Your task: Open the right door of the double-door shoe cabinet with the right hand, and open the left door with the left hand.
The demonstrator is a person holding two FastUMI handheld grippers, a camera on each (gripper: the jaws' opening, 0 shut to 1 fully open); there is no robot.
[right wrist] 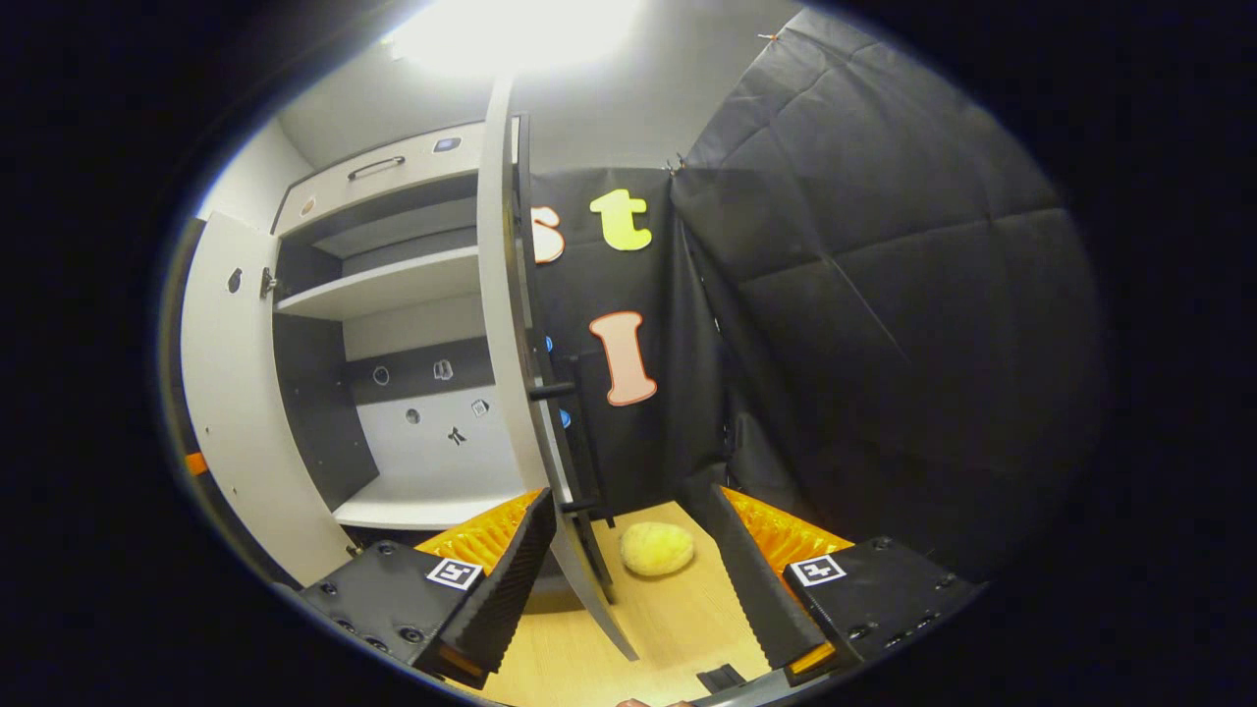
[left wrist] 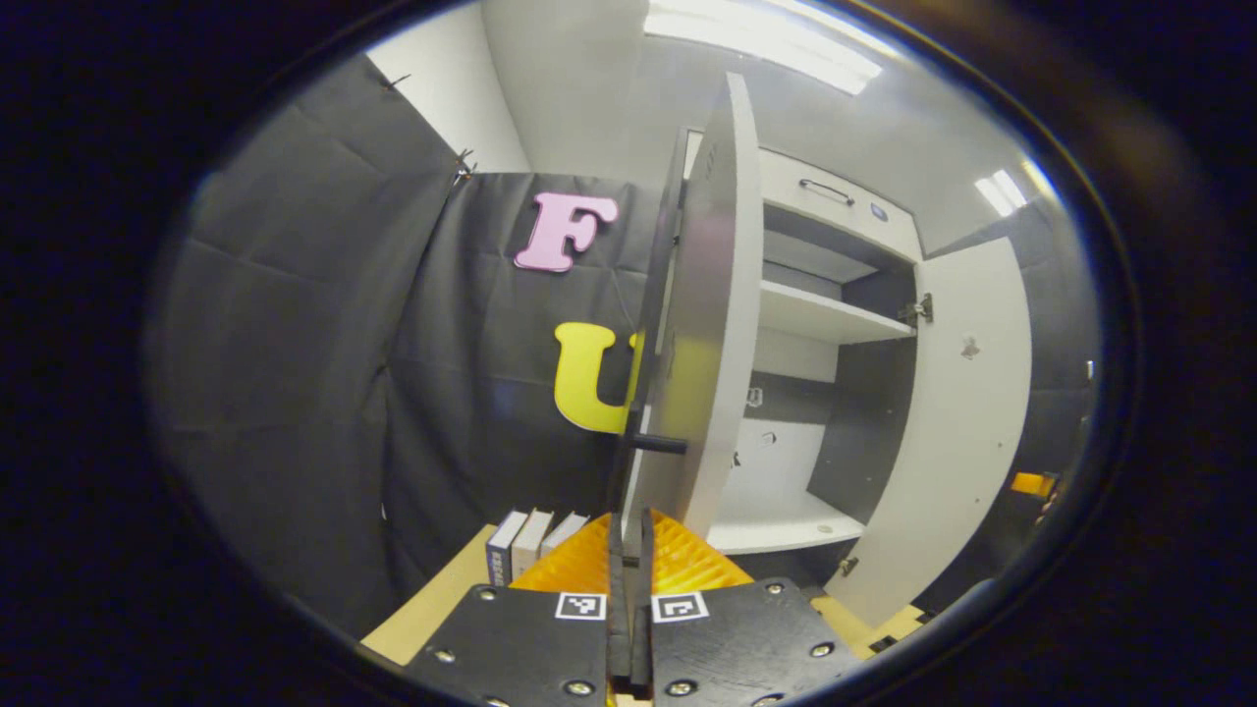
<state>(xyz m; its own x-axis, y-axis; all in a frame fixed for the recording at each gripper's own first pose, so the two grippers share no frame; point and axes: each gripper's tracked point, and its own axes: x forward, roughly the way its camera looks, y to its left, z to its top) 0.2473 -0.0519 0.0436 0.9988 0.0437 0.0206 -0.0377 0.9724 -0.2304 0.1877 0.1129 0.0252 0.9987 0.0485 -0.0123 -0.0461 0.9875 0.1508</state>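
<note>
The white shoe cabinet point(left wrist: 835, 319) stands with both doors swung out. In the left gripper view the left door point(left wrist: 707, 324) is edge-on right in front of me, and its black vertical handle point(left wrist: 656, 442) runs down into my left gripper point(left wrist: 629, 518), which is shut on the handle's lower end. The right door point(left wrist: 957, 422) stands open farther right. In the right gripper view the right door point(right wrist: 511, 324) is edge-on, and its black handle point(right wrist: 581, 442) sits between the spread fingers of my open right gripper point(right wrist: 628, 589), touching neither. The left door point(right wrist: 236, 393) stands open beyond.
Bare shelves point(right wrist: 388, 285) show inside the cabinet, with a drawer point(left wrist: 835, 191) above them. A yellow fluffy ball point(right wrist: 656, 548) lies on the wooden floor point(right wrist: 678, 628) just past the right door. A few books point(left wrist: 530, 540) stand by the black cloth wall point(left wrist: 295, 373), left of the left door.
</note>
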